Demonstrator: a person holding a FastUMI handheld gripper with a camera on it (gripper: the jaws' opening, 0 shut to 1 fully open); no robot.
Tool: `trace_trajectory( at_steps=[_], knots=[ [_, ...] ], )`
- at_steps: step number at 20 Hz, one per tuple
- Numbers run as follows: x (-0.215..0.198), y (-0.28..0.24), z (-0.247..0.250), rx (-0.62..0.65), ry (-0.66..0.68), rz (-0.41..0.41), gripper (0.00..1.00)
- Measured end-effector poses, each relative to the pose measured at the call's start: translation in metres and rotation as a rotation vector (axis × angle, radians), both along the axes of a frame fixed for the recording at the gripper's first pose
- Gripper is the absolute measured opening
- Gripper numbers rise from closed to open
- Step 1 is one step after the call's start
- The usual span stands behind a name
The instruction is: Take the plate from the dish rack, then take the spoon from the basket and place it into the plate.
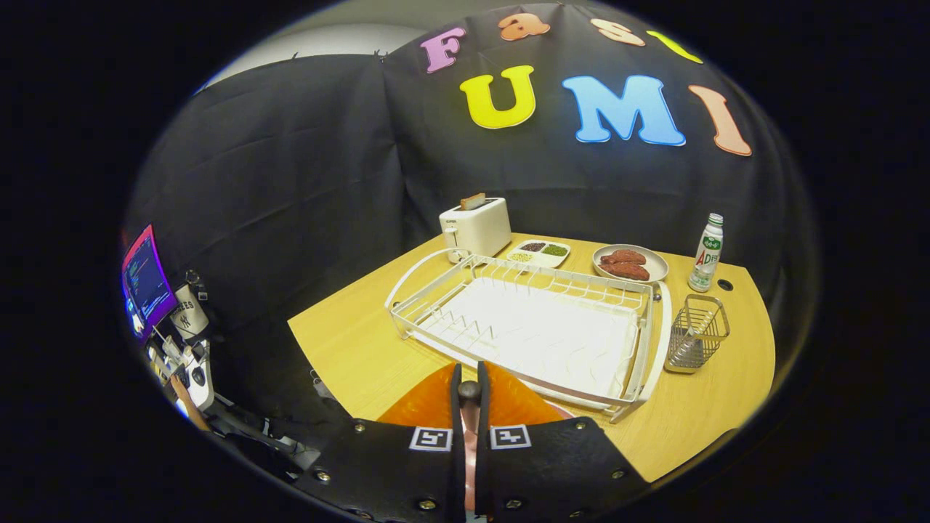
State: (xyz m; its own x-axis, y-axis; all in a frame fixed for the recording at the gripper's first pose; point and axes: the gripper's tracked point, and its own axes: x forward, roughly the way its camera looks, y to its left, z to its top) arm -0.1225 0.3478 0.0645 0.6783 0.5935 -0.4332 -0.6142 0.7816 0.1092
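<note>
Jaws closed on the spoon (469, 407) above the orange plate (429, 407), beside the emptied dish rack (639, 341); final step: lower and release.

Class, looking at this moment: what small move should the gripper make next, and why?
Probably lower the orange translucent plate onto the wooden table: the gripper is shut on its rim, already out of the white wire dish rack.
</note>
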Motion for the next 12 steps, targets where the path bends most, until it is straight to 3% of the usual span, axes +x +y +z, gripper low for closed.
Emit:
trace_trajectory(
  at_steps=[7, 12],
  knots=[
    [-0.016, 0.008, -0.005, 0.005, -0.022, 0.028, 0.05],
    [-0.020, 0.000, -0.003, 0.013, -0.004, 0.012, 0.12]
  ],
)
